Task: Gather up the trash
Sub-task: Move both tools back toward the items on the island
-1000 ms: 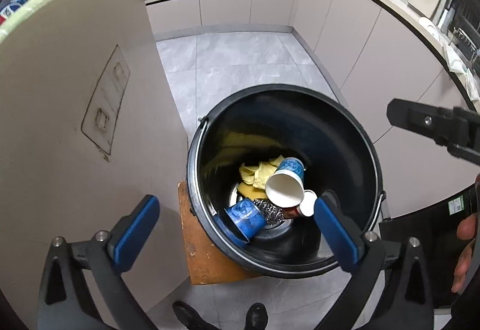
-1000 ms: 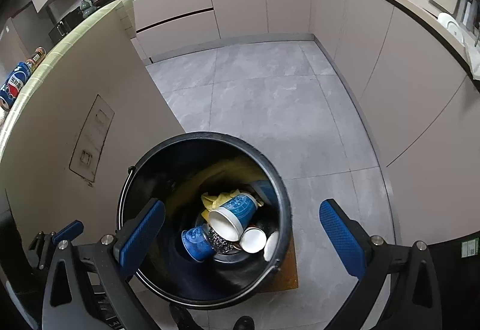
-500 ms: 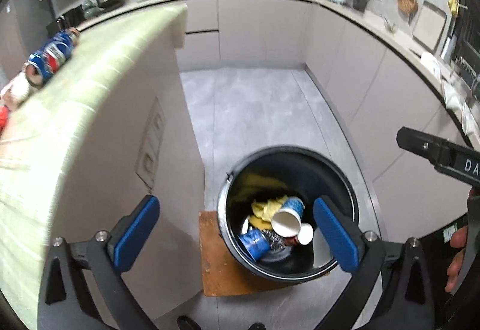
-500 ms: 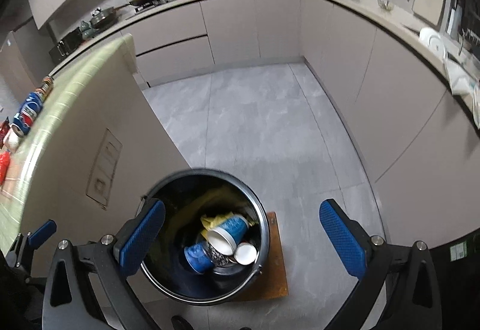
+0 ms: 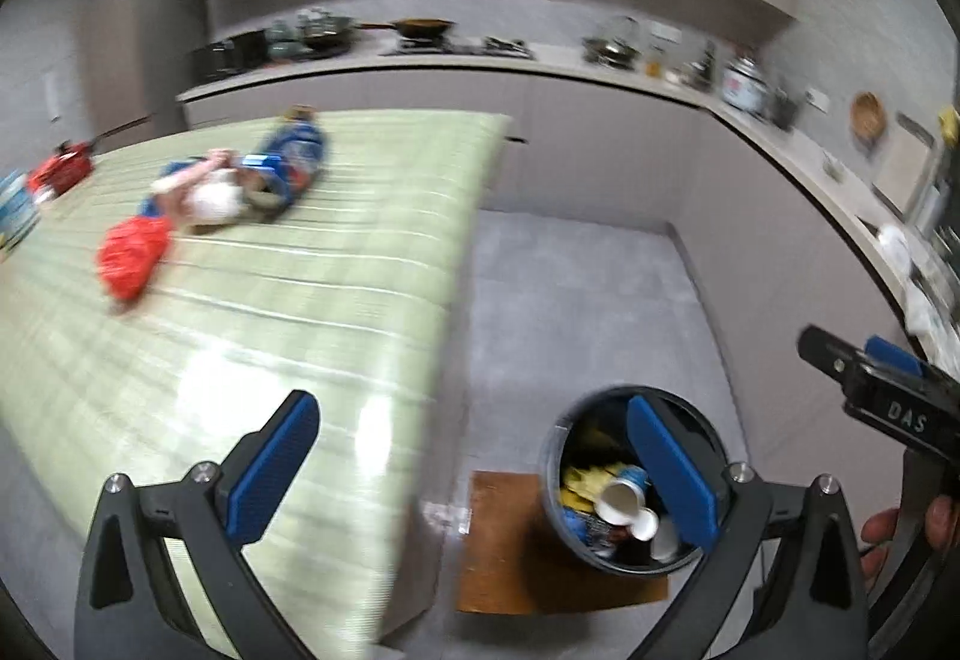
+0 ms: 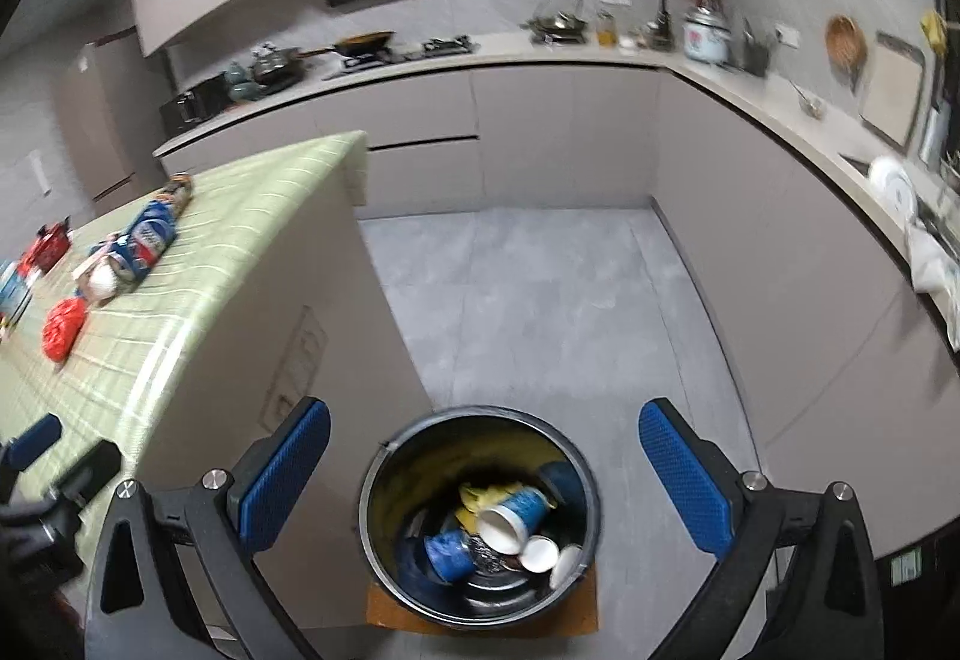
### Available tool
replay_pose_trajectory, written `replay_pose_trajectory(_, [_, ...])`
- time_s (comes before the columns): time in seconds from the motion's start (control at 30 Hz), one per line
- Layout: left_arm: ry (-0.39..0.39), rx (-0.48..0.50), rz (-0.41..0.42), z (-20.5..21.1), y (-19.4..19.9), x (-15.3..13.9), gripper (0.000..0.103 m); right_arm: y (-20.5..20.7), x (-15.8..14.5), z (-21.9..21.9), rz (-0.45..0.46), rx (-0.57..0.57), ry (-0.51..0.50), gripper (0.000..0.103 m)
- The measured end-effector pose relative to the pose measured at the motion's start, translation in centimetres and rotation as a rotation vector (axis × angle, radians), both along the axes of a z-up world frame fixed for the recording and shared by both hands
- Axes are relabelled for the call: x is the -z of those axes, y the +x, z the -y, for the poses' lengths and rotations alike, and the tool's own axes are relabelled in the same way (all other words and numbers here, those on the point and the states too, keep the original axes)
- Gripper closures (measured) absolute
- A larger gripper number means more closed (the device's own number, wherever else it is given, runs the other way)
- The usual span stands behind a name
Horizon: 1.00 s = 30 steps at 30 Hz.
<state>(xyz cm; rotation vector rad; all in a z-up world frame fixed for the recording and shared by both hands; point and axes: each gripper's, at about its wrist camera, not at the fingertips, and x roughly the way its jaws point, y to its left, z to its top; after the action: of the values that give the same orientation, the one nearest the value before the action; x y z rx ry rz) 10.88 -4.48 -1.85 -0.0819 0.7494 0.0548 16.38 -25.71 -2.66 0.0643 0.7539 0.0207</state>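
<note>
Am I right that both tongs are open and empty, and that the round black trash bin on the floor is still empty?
Not quite: the right wrist view shows the round black trash bin already holds blue paper cups and yellow scraps. Both tongs, left and right, are indeed open and empty.

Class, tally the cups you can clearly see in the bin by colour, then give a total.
Blue cups: 2
White cups: 2
Total: 4
A dark blue shape behind them is too unclear to count.
</note>
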Motion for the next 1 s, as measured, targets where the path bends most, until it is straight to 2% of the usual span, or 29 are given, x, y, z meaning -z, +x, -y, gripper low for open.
replay_pose_trajectory(0.13, [-0.011, -0.119, 0.03, -5.5, -0.6, -0.5, 0.0, 0.8, -0.5, -3.5, -0.021, -0.074, 0.014, 0.0])
replay_pose_trajectory(0.23, [-0.018, -0.192, 0.038, -9.1, -1.2, -0.7, 0.0, 0.6, -1.3, -6.7, 0.003, -0.107, -0.024, 0.0])
replay_pose_trajectory(0.47, [-0.011, -0.315, 0.069, -15.1, -3.4, -1.1, 0.0, 0.4, -2.8, -13.8, 0.053, -0.239, -0.015, 0.0])
replay_pose_trajectory(0.7, [-0.026, -0.354, 0.087, -19.2, -4.2, -0.8, 0.0, 0.9, -3.5, -20.6, 0.075, -0.348, 0.002, 0.0])
replay_pose_trajectory(0.87, [-0.043, -0.346, 0.069, -22.0, -2.0, 0.2, 0.001, 3.1, -3.7, -25.0, 0.069, -0.367, 0.018, 0.0])
replay_pose_trajectory(1.0, [-0.059, -0.34, 0.052, -23.8, 0.4, 1.1, 0.007, 5.2, -3.9, -27.6, 0.064, -0.364, 0.023, 0.0])
